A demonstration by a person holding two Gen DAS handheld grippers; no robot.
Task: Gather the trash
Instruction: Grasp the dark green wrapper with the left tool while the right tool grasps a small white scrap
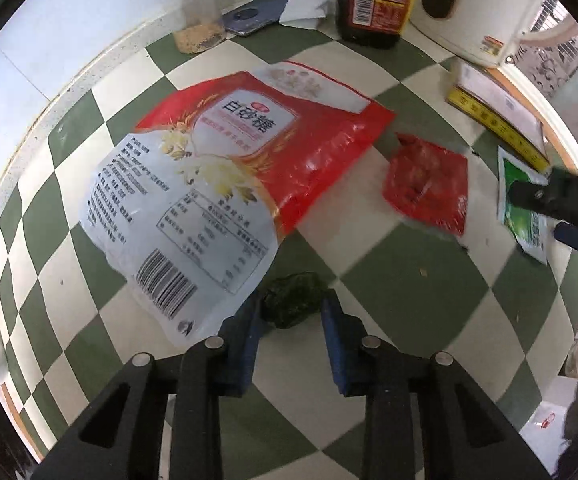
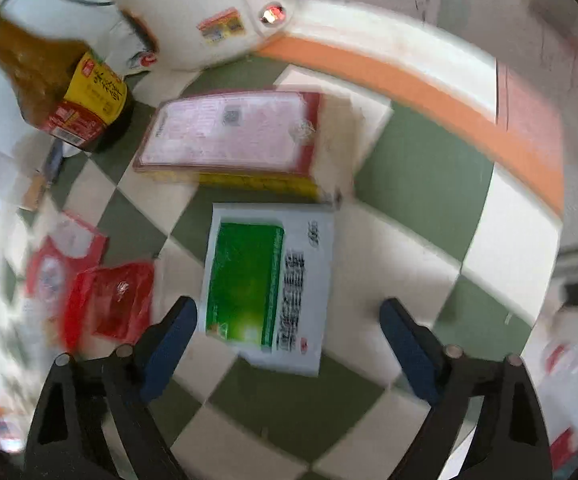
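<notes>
On the green-and-cream checked tabletop lie a large red-and-white sugar bag point(image 1: 217, 184), a small red wrapper point(image 1: 427, 184) and a green-and-white packet point(image 1: 523, 204). A dark green crumpled scrap point(image 1: 293, 300) lies between the blue fingertips of my left gripper point(image 1: 291, 312), which is open around it. My right gripper point(image 2: 289, 320) is wide open just above the green-and-white packet point(image 2: 267, 284), with the red wrapper point(image 2: 117, 300) to its left. The right gripper also shows in the left wrist view point(image 1: 557, 208) over the packet.
A dark sauce bottle point(image 1: 377, 0), a clear jar point(image 1: 197, 12), a phone point(image 1: 257, 12), a tissue point(image 1: 309, 0) and a white appliance point(image 1: 477, 12) stand at the back. A flat yellow-edged box point(image 2: 233, 140) lies behind the packet. The table's orange edge point(image 2: 429, 92) runs on the right.
</notes>
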